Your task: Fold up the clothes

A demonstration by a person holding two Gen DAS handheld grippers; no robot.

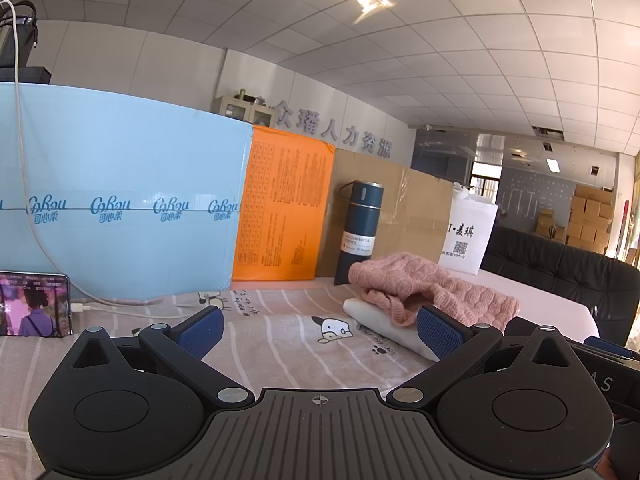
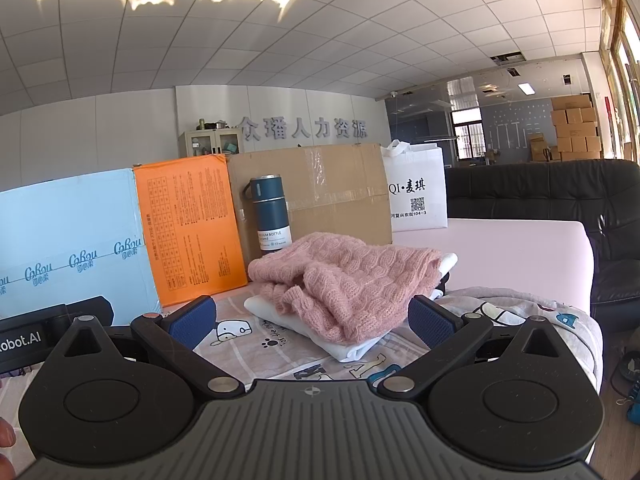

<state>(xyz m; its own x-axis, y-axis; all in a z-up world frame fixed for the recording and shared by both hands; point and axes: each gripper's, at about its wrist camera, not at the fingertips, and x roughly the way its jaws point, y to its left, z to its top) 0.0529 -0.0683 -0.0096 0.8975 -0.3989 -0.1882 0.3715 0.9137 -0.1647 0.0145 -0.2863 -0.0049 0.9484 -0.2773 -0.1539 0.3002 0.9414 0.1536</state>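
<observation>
Right now both tools sit low over the printed sheet (image 2: pixel 280 354): your right gripper (image 2: pixel 310 318) has its blue pads spread wide with nothing between them, and your left gripper (image 1: pixel 320 330) is just as wide apart and equally empty.

Centre frame in the right view, just past the fingertips, the pink knit sweater (image 2: pixel 340 284) lies on top of a folded white garment (image 2: pixel 352 346). In the left view the same pair sits right of centre, near the right-hand pad.

The next step looks like starting on the sweater, so bring each gripper to an outer edge and pinch only the pink knit, not the white layer beneath. Close fully, because the loose cable weave will probably stretch and slip. Lift both sides evenly to keep it from dragging the white piece askew.

The sweater looks rumpled, not neatly folded: a ribbed cuff or hem curls out at its lower left in the right view, and the body bunches in soft humps.

Behind it stand a dark blue bottle (image 2: pixel 267 212) and a cardboard box (image 2: pixel 320 188).
</observation>
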